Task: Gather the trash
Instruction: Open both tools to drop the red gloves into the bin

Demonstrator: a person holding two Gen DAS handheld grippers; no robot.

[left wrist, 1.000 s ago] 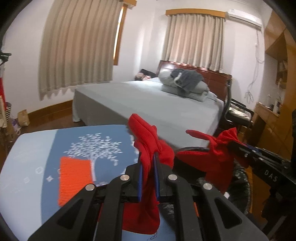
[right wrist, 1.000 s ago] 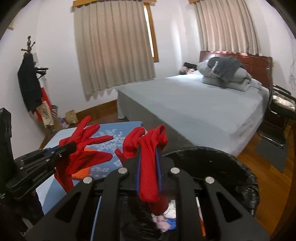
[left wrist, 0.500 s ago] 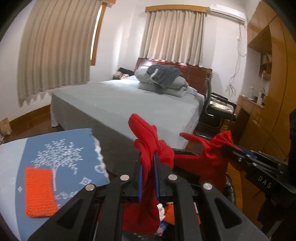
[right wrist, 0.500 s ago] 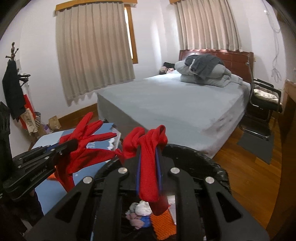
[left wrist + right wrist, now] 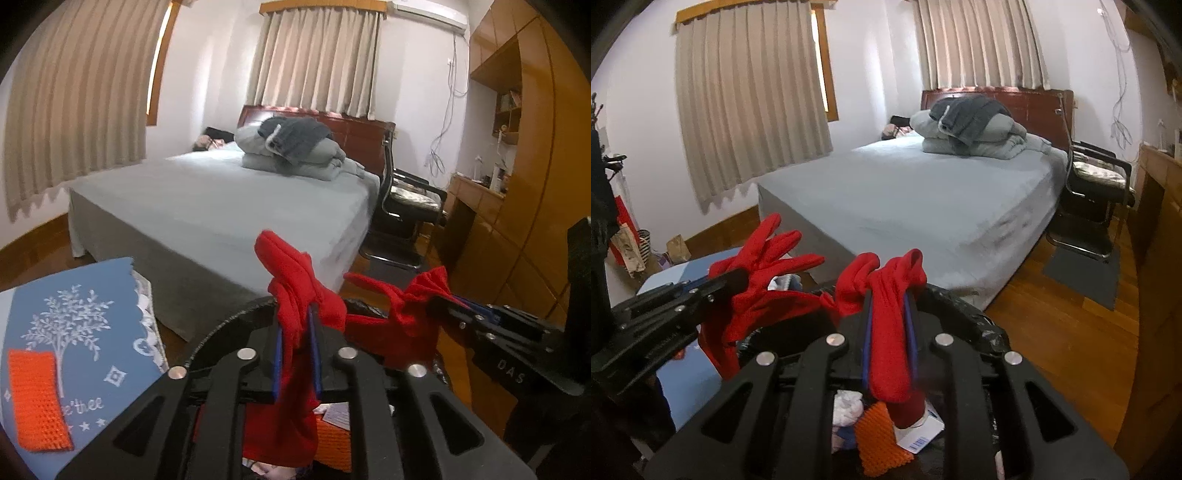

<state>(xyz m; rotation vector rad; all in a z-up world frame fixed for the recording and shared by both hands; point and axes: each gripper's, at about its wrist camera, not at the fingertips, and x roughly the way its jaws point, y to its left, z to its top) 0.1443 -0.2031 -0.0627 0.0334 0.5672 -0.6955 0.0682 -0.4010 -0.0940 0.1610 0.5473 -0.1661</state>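
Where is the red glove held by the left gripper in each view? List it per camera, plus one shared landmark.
Left wrist: the red glove stands bottom centre, in the left gripper, whose jaws are opening.
Right wrist: lower left, fingers spread, above the bin rim.
Shared landmark: the folded grey bedding on the bed.

left wrist: over bin [image 5: 229, 325], facing bed [image 5: 221, 199] | right wrist: same, close

Both grippers, left [image 5: 295, 354] and right [image 5: 889, 343], now hang over the bin [image 5: 964, 306], away from the table [image 5: 74, 314]; their jaws are opening, seemingly loosening the red gloves [image 5: 295, 295].
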